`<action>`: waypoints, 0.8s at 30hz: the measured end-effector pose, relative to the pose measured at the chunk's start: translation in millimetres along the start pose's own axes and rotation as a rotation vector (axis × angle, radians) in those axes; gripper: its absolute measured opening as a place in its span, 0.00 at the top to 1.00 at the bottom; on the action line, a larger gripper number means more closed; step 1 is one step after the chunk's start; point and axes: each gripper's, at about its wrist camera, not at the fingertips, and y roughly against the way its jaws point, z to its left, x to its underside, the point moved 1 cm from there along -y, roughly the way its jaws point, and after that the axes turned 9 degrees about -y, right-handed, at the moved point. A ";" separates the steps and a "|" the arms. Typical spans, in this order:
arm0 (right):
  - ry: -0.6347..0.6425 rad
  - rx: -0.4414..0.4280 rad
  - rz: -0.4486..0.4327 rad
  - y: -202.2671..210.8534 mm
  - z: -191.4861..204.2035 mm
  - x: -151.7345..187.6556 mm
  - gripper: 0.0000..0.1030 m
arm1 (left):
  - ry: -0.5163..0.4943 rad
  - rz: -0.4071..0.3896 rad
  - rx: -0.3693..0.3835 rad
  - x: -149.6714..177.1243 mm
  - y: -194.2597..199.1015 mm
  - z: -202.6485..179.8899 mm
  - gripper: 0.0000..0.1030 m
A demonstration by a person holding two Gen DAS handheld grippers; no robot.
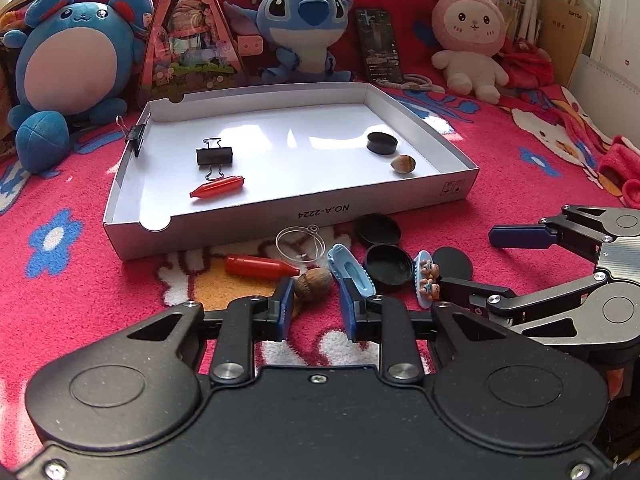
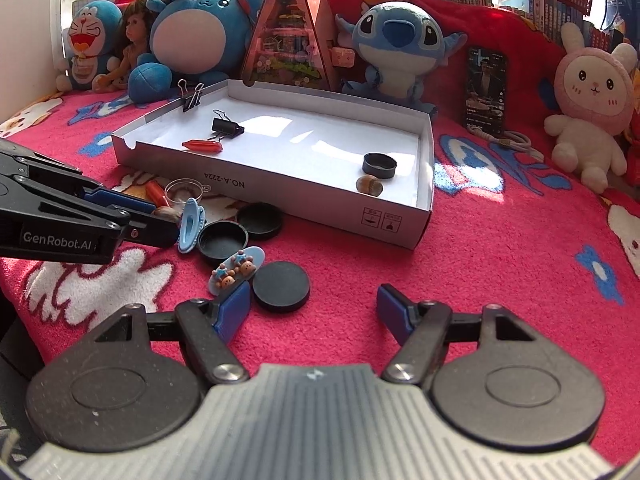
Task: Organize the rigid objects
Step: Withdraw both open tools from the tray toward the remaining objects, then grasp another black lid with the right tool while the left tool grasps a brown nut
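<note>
While your left gripper [image 1: 314, 300] is sitting low over the pile in front of the white box [image 1: 400, 204], you're working the pick step for the nut [image 1: 314, 284], as I read it. Its jaws are standing partly open, holding nothing. The nut is lying just ahead of the gap, close to the left finger [image 1: 285, 300]; the blue hair clip [image 1: 350, 270] is touching or nearly touching the right finger [image 1: 347, 304] (can't tell which from either view).

The box is already holding a binder clip [image 1: 215, 157], a red crayon-shaped piece [image 1: 218, 187], a black cap [image 1: 382, 143] and another nut [image 1: 403, 164], so you're probably partway through. Still lying outside: a second red piece [image 1: 260, 267], a clear ring [image 1: 298, 244], three black caps, and the bear hair clip [image 1: 426, 278].

Next move calls for shifting slightly left so the nut is centred between the fingers and the blue clip isn't getting caught, then closing.

The nut is roundish, long axis running roughly left-right across the left wrist view, so it's giving you little to align to. The blue clip is running its long axis away from you, tilted up on edge in the right wrist view.

Your right gripper [image 2: 314, 312] is hovering wide open, empty, beside the flat black disc [image 2: 281, 286].
</note>
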 end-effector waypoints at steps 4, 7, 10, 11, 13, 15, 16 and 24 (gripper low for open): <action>-0.035 0.009 -0.011 -1.6 -0.7 1.9 0.22 | -0.006 -0.018 -0.017 4.9 -0.2 -2.1 0.76; -0.049 0.015 -0.021 -1.1 -1.0 4.1 0.21 | -0.013 -0.026 -0.027 6.1 -0.4 -3.9 0.76; -0.048 0.024 -0.034 -0.1 0.8 6.2 0.21 | -0.009 -0.037 -0.037 7.5 -0.4 -5.0 0.73; -0.050 0.026 -0.038 0.2 1.3 6.8 0.21 | -0.002 -0.044 -0.040 7.8 -0.8 -4.5 0.69; -0.058 0.026 -0.047 1.4 1.5 8.3 0.22 | 0.015 -0.051 -0.041 8.9 -1.2 -4.0 0.65; -0.067 0.021 -0.054 3.1 2.1 9.6 0.26 | 0.030 -0.055 -0.039 8.9 -2.5 -3.5 0.65; -0.070 0.019 -0.059 4.1 2.7 10.0 0.27 | 0.030 -0.058 -0.044 8.6 -3.2 -3.4 0.65; -0.045 0.012 -0.068 8.5 11.2 10.9 0.52 | -0.027 -0.081 -0.057 11.7 -2.1 -13.3 0.80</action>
